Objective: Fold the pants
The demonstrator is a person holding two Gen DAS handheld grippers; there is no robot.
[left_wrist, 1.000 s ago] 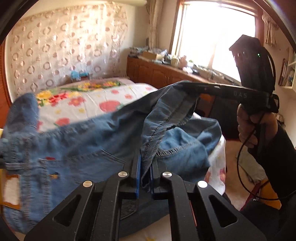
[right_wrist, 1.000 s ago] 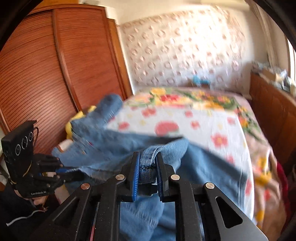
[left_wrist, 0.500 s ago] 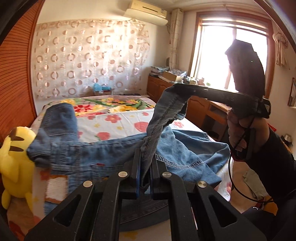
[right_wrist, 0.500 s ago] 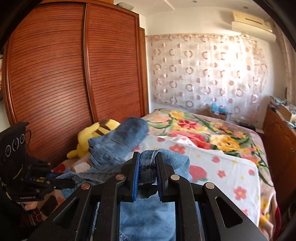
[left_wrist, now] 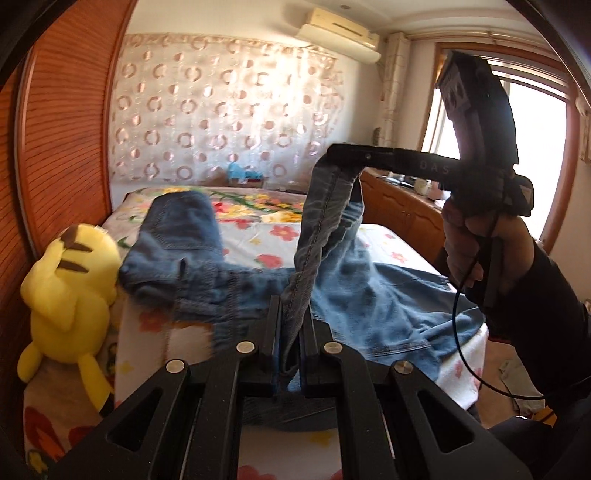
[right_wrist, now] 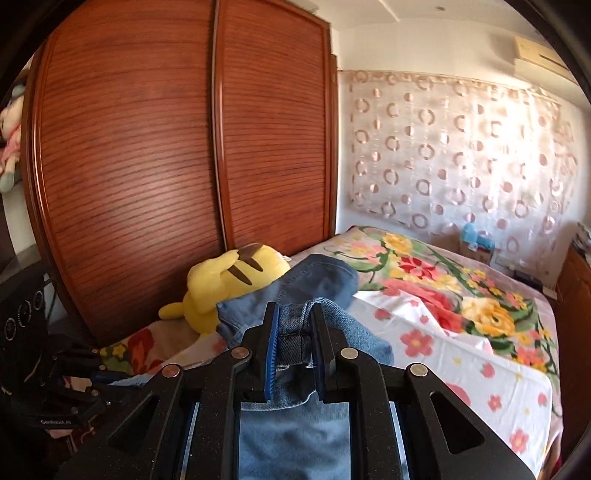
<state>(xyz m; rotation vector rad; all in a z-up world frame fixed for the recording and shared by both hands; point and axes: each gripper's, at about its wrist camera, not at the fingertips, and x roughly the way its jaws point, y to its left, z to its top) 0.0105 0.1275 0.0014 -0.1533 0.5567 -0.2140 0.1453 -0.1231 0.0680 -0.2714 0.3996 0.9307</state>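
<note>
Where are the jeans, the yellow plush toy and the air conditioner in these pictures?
jeans (left_wrist: pixel 384 295): left wrist view, on the light denim spread on the bed.
yellow plush toy (right_wrist: pixel 225 280): right wrist view, on its yellow head.
air conditioner (left_wrist: pixel 338 35): left wrist view, on its white front panel.

Both wrist views close over bed (left_wrist: pixel 280 236), sharing plush (right_wrist: pixel 225 284).

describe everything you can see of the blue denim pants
The blue denim pants are mid-wash jeans with pale stitched seams, lying rumpled across the floral bedsheet. One end is rolled over beside the yellow plush toy. A seamed edge is lifted taut between the left gripper, shut on it, and the right gripper, shut on a thick hem. The rest sags on the bed.
</note>
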